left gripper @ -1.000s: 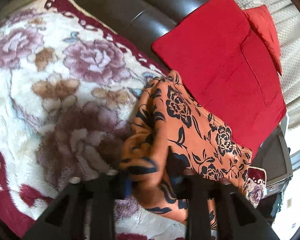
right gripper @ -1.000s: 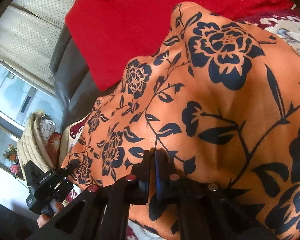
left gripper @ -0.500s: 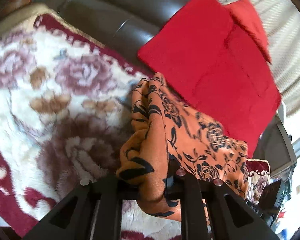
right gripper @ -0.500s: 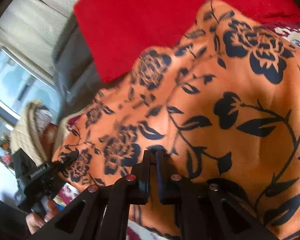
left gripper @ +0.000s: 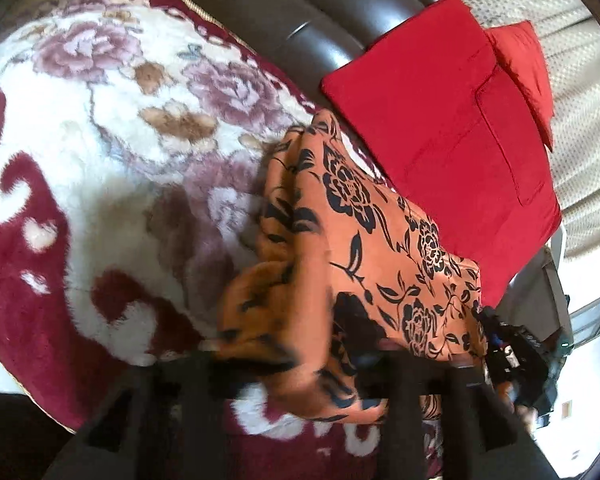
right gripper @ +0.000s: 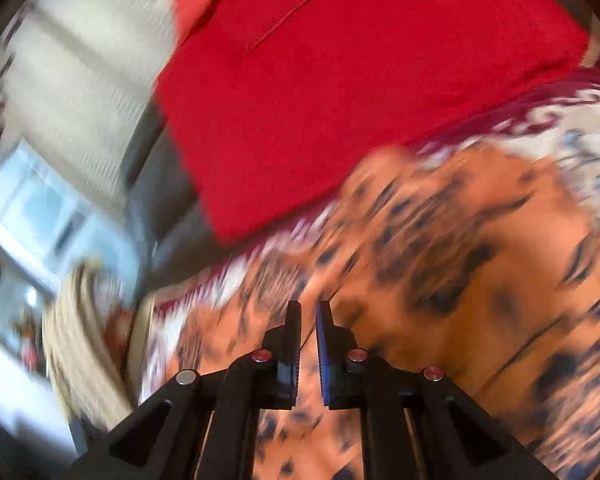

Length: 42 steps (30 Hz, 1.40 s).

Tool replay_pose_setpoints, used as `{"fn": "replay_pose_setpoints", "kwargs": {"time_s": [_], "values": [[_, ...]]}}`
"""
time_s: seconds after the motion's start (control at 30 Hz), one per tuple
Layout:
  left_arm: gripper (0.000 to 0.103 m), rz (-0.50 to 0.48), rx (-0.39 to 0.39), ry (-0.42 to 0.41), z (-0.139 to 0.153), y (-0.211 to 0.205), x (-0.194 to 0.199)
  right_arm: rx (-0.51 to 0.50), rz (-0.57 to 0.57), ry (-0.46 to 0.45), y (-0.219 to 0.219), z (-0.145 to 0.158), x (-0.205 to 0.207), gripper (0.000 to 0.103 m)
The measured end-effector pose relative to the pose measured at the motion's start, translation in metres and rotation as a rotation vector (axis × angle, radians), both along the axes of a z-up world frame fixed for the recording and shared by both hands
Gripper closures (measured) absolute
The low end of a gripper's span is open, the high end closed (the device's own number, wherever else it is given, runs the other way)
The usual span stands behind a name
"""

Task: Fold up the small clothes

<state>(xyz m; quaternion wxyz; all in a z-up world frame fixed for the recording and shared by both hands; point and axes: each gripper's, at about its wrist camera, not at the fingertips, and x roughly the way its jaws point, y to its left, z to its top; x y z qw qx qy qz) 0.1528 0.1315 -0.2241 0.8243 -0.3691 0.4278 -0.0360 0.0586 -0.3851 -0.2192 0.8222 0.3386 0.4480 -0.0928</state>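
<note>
An orange garment with black flowers (left gripper: pixel 352 232) lies bunched on a floral blanket (left gripper: pixel 100 168). My left gripper (left gripper: pixel 300 364) is shut on a folded edge of it, the cloth draped over the fingers. In the right wrist view the same garment (right gripper: pixel 480 280) is blurred below my right gripper (right gripper: pixel 308 312), whose jaws stand slightly apart with no cloth between the tips. The right gripper also shows in the left wrist view (left gripper: pixel 516 356) at the garment's far corner.
A red cushion (left gripper: pixel 452 136) leans on the dark leather sofa back (left gripper: pixel 292 12) just behind the garment. A cream curtain (left gripper: pixel 580 80) and a window (right gripper: pixel 32 208) are beyond. The blanket's maroon border (left gripper: pixel 28 320) runs along the near edge.
My right gripper has let go of the garment and pulled back; its view is now motion-blurred. My left gripper has carried its folded edge further over the garment.
</note>
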Motion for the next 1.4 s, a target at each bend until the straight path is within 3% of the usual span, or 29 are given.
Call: {"fn": "replay_pose_setpoints", "kwargs": {"time_s": [0.03, 0.13, 0.2, 0.23, 0.27, 0.33, 0.4, 0.47, 0.5, 0.57, 0.63, 0.67, 0.7, 0.83, 0.87, 0.93, 0.97, 1.03, 1.13, 1.2, 1.23, 1.27, 1.33, 1.4], "values": [[0.026, 0.009, -0.014, 0.014, -0.001, -0.002, 0.003, 0.005, -0.046, 0.019, -0.015, -0.003, 0.001, 0.092], [0.026, 0.039, -0.01, 0.008, -0.004, -0.007, 0.005, -0.012, -0.12, 0.114, -0.038, -0.024, 0.004, 0.094], [0.027, 0.045, 0.012, -0.012, -0.003, -0.01, 0.005, 0.016, -0.097, 0.164, -0.044, -0.038, 0.011, 0.096], [0.033, 0.051, 0.02, -0.017, -0.003, -0.01, 0.005, -0.005, -0.086, 0.162, -0.041, -0.033, 0.013, 0.095], [0.053, 0.061, 0.031, -0.015, -0.003, -0.01, 0.006, -0.018, -0.082, 0.159, -0.039, -0.029, 0.013, 0.095], [0.075, 0.077, 0.031, -0.007, -0.005, -0.007, 0.009, -0.03, -0.114, 0.098, -0.034, -0.015, 0.009, 0.092], [0.075, 0.084, 0.015, -0.022, -0.004, -0.006, 0.01, -0.076, -0.157, 0.002, -0.038, 0.004, 0.005, 0.092], [0.075, 0.074, 0.018, -0.033, -0.002, -0.007, 0.01, -0.14, -0.204, -0.03, -0.043, 0.012, 0.003, 0.092], [0.074, 0.071, 0.015, -0.037, -0.001, -0.008, 0.011, -0.128, -0.207, 0.006, -0.05, 0.004, 0.005, 0.092], [0.071, 0.073, 0.009, -0.044, 0.001, -0.008, 0.013, -0.028, -0.183, 0.179, -0.062, -0.035, 0.02, 0.094], [0.071, 0.062, 0.023, -0.059, 0.006, -0.008, 0.017, 0.0, -0.214, 0.147, -0.067, -0.039, 0.02, 0.094], [0.082, 0.064, 0.057, -0.076, 0.013, -0.006, 0.019, -0.003, -0.205, 0.148, -0.066, -0.034, 0.021, 0.094], [0.082, 0.066, 0.077, -0.082, 0.018, -0.004, 0.021, -0.008, -0.205, 0.139, -0.066, -0.03, 0.021, 0.092], [0.085, 0.064, 0.108, -0.147, 0.041, 0.007, 0.026, -0.03, -0.225, -0.004, -0.066, 0.001, 0.007, 0.091], [0.085, 0.057, 0.13, -0.158, 0.046, 0.008, 0.029, -0.03, -0.215, 0.014, -0.067, -0.001, 0.007, 0.091], [0.085, 0.063, 0.124, -0.167, 0.049, 0.013, 0.03, 0.019, -0.168, 0.153, -0.069, -0.023, 0.011, 0.093], [0.085, 0.072, 0.109, -0.159, 0.047, 0.017, 0.029, 0.014, -0.173, 0.156, -0.067, -0.027, 0.009, 0.093], [0.085, 0.08, 0.093, -0.137, 0.039, 0.018, 0.028, -0.029, -0.145, 0.109, -0.059, -0.009, 0.01, 0.091], [0.08, 0.068, 0.037, -0.095, 0.018, 0.014, 0.026, 0.014, -0.074, 0.016, -0.037, 0.007, 0.008, 0.091], [0.064, 0.083, -0.007, -0.049, 0.006, 0.012, 0.027, 0.037, -0.008, -0.019, -0.015, 0.011, 0.013, 0.091], [0.047, 0.085, -0.031, -0.037, 0.001, 0.012, 0.028, 0.04, 0.044, -0.019, 0.003, 0.011, 0.018, 0.091], [0.045, 0.091, -0.045, -0.032, -0.001, 0.011, 0.028, 0.038, 0.076, -0.005, 0.013, 0.01, 0.022, 0.091], [0.046, 0.089, -0.019, -0.05, 0.002, 0.007, 0.027, 0.023, 0.117, 0.033, 0.035, 0.0, 0.032, 0.091], [0.073, 0.074, 0.058, -0.068, 0.01, 0.0, 0.029, 0.04, 0.148, 0.075, 0.055, -0.011, 0.039, 0.091]]}}
